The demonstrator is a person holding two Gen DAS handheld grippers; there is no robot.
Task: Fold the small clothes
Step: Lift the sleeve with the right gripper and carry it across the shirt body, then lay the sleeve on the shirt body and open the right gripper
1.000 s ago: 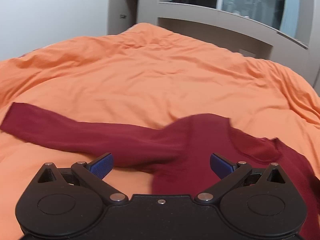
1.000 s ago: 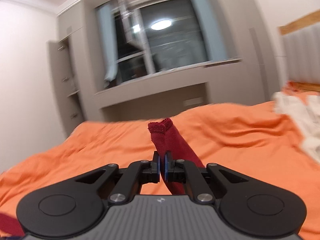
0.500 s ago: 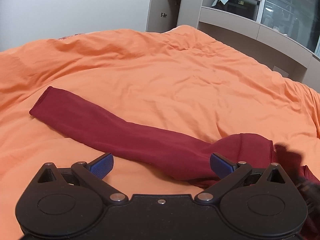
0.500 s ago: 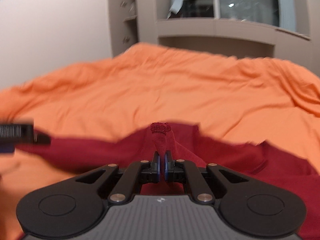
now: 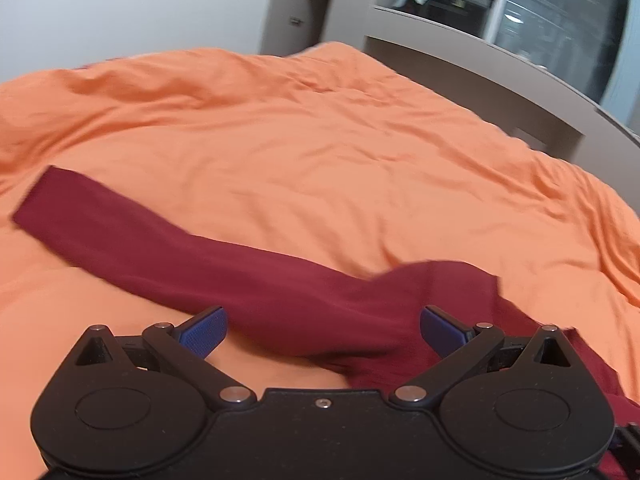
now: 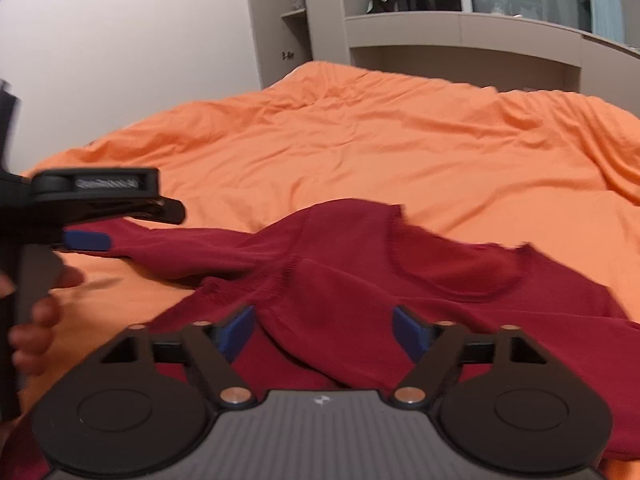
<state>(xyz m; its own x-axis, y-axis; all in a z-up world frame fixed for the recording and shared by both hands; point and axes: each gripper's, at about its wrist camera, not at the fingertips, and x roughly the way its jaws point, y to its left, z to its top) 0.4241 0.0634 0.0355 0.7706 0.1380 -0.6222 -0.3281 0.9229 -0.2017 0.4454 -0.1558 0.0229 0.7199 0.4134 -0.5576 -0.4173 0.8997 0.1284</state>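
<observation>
Sweater (image 5: 280, 300), dark red and knitted, lies on the orange bed cover (image 5: 320, 160). Left wrist view: one long sleeve (image 5: 100, 216) stretches flat toward the left, its cuff end well clear of the body of the garment. The left gripper (image 5: 322, 330) hangs over the sleeve's root with its blue pads (image 5: 202, 334) spread wide and nothing pinched; the cloth passes under the gap. Grey built-in shelving and a dark window stand behind the bed.

Right wrist view: the sweater (image 6: 360, 280) is rumpled, its shoulder seam and neckline raised in soft folds, the body spilling toward the lower right. The right gripper (image 6: 324, 330) has just been opening; its jaws now stand wide apart above the fabric, with cloth beneath the gap but not clamped. At the left edge the left gripper (image 6: 86, 240) shows side-on, held by a person's hand (image 6: 36, 320), above the sleeve, somewhat blurred.
</observation>
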